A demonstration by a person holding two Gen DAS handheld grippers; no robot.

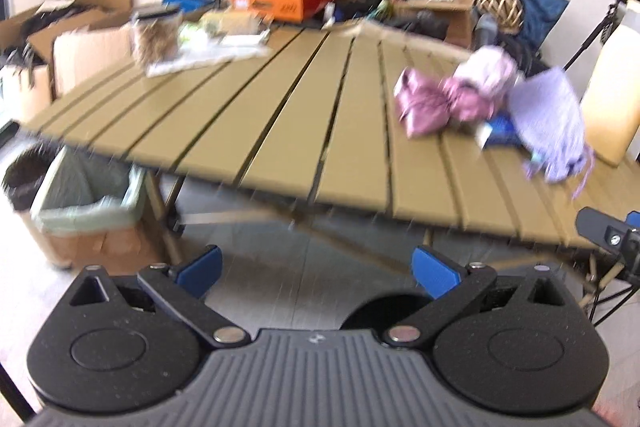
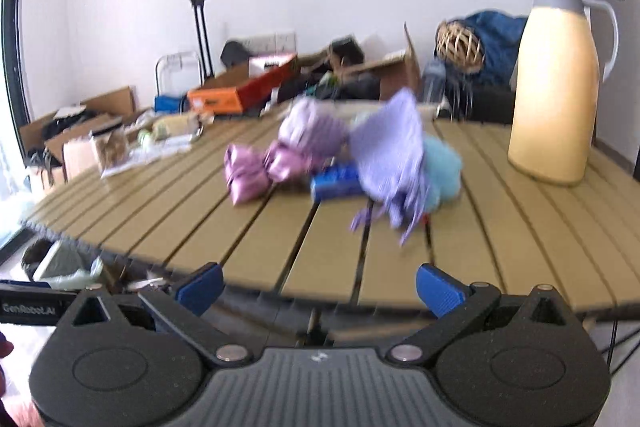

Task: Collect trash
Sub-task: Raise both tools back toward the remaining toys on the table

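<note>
— Two grippers, and neither has anything in it. The left gripper [image 1: 316, 269] has its blue fingers spread wide with only floor between them, held off the near edge of the slatted tan table [image 1: 280, 99]. The right gripper [image 2: 318, 287] is spread the same way, its pads just over the table's near edge.

— Where is the trash?

— Heaped right of the table's middle. A crumpled pink wrapper [image 2: 246, 173] lies at the left of the heap, a pale purple bundle [image 2: 312, 131] behind it, a blue packet [image 2: 336, 181] flat on the slats, and a lilac striped cloth bag [image 2: 390, 155] draped over the right side with its strings trailing toward the near edge. Something teal and fluffy [image 2: 444, 167] sits behind the bag; the blur keeps me from naming it.

— And a place for it?

— On the floor at the left, partly under the table's left end, stands a cardboard box lined with a pale green bag [image 1: 88, 195]. Just left of it is a dark round bin [image 1: 26, 177].

— Anything else on the table?

— A cream thermos jug [image 2: 554, 83] with a grey collar stands upright at the far right, well apart from the heap. At the far left lie a clear jar [image 1: 154, 31] and some pale packets on a white sheet. Behind the table, boxes crowd the wall, an orange one [image 1: 276, 1] among them.
</note>
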